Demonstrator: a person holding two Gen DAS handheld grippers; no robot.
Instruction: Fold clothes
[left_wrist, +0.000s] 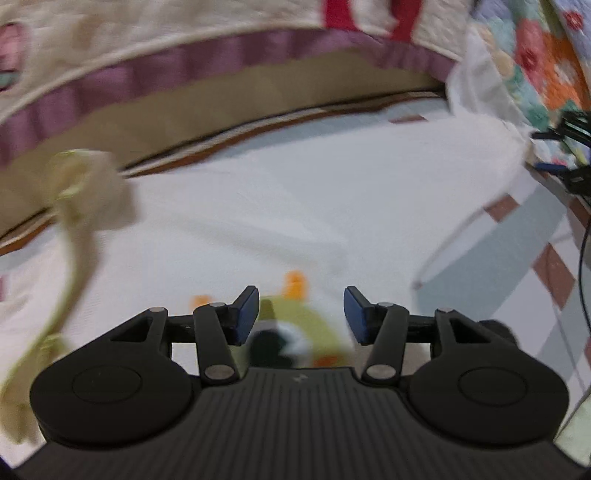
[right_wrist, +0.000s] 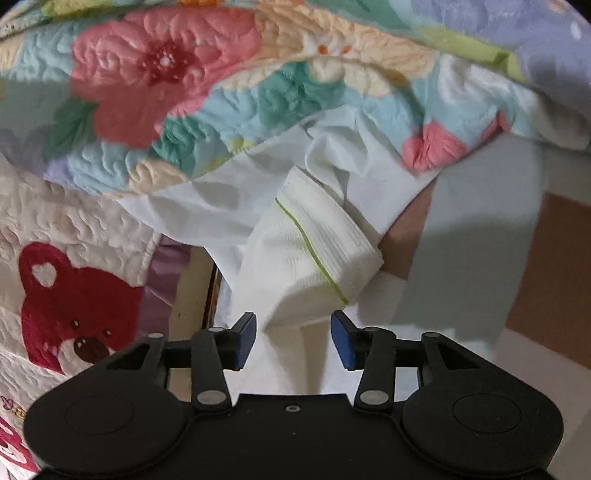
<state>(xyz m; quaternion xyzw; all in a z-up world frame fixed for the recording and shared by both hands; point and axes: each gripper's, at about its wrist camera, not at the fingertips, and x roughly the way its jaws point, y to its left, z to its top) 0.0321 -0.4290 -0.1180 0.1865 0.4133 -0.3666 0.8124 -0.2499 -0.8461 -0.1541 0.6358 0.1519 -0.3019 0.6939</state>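
A white child's garment (left_wrist: 277, 206) with a green and orange print (left_wrist: 291, 325) lies spread on the bed. Its green-trimmed collar (left_wrist: 79, 192) is at the left, blurred. My left gripper (left_wrist: 300, 314) is open just above the print, with nothing between its blue pads. In the right wrist view a white sleeve with a ribbed cuff and a thin green line (right_wrist: 314, 243) lies bunched toward a quilt. My right gripper (right_wrist: 293, 338) is open, its pads on either side of the sleeve's near part, not closed on it.
A floral quilt (right_wrist: 166, 85) is heaped behind the sleeve and shows at the right in the left wrist view (left_wrist: 535, 55). A cream blanket with a red bear (right_wrist: 74, 306) lies at the left. The checked bedsheet (right_wrist: 480, 221) is at the right. Black cables (left_wrist: 569, 147) lie at the far right.
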